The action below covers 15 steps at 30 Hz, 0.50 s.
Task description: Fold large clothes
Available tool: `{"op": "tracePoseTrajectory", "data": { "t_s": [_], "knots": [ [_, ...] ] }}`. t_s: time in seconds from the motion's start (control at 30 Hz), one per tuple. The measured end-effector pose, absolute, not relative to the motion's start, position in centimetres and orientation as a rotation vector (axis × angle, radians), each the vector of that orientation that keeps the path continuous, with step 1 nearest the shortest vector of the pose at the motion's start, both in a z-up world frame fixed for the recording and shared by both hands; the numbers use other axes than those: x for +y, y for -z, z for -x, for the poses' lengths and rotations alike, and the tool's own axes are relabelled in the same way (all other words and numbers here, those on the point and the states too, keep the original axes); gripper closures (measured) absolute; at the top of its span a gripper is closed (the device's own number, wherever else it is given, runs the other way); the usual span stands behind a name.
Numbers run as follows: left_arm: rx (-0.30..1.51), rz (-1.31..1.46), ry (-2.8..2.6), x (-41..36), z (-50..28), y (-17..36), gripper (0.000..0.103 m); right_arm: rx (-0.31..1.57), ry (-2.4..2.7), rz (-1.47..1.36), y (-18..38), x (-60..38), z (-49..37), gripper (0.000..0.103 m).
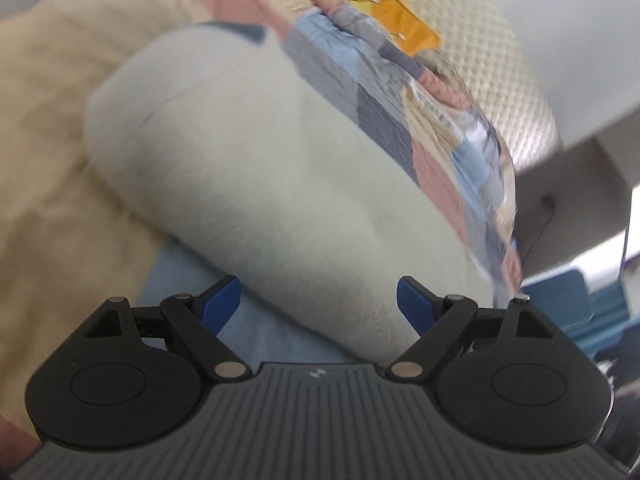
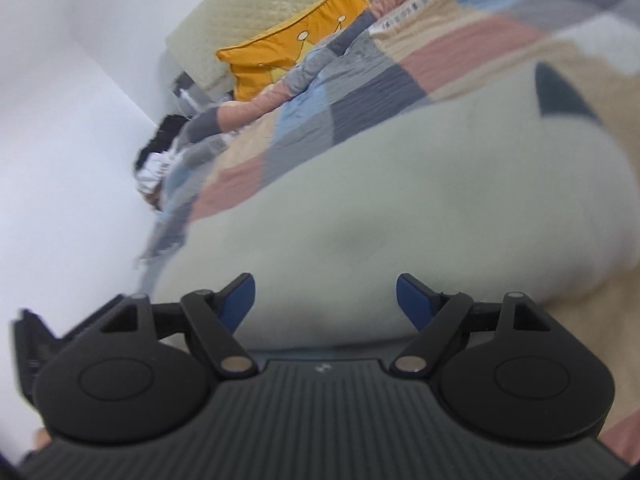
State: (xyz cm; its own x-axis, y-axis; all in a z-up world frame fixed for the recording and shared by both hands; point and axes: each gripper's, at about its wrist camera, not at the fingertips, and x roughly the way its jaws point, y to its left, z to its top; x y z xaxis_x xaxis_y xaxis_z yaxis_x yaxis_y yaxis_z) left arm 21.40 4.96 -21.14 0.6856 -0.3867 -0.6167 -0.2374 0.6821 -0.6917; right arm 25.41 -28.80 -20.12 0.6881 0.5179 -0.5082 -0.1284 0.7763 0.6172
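A bed fills both views, covered by a patchwork quilt [image 2: 340, 92] of pink, blue, grey and cream squares, with white walls behind. In the right wrist view a quilted cream headboard [image 2: 256, 4] runs along the top of the frame, and a mustard-yellow cushion [image 2: 288, 56] leans against it.

The pale cream fleece garment [image 1: 256, 176] lies bunched on the quilt, filling the middle of the left wrist view; a tan fleece blanket [image 1: 52, 152] spreads across the left of that frame. The same garment fills the centre and right of the right wrist view, with a dark triangular patch [image 2: 556, 92] showing at the upper right.

The left gripper [image 1: 319, 300] has its blue-tipped fingers [image 1: 222, 298] spread wide, gripping nothing, the garment just beyond them. The right gripper [image 2: 325, 300] is likewise wide apart and empty-handed, the garment directly ahead of its fingers [image 2: 414, 300].
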Motion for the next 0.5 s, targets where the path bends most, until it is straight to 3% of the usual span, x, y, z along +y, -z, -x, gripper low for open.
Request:
{"op": "tracePoseTrajectory", "data": {
  "t_s": [0.1,0.2,0.5],
  "knots": [
    [0.851,0.953,0.059,6.1,-21.3,22.6,0.015,0.786,-0.432,-0.708,21.5,-28.4,-25.3,0.022],
    [0.844,1.079,0.036,7.4,-21.0,24.0,0.015,0.828,-0.461,-0.819,22.9,-28.0,-25.5,0.006],
    [0.787,1.201,0.017,8.8,-22.0,25.4,0.013,0.889,-0.42,-1.088,26.9,-28.1,-27.6,0.008]
  ]
}}
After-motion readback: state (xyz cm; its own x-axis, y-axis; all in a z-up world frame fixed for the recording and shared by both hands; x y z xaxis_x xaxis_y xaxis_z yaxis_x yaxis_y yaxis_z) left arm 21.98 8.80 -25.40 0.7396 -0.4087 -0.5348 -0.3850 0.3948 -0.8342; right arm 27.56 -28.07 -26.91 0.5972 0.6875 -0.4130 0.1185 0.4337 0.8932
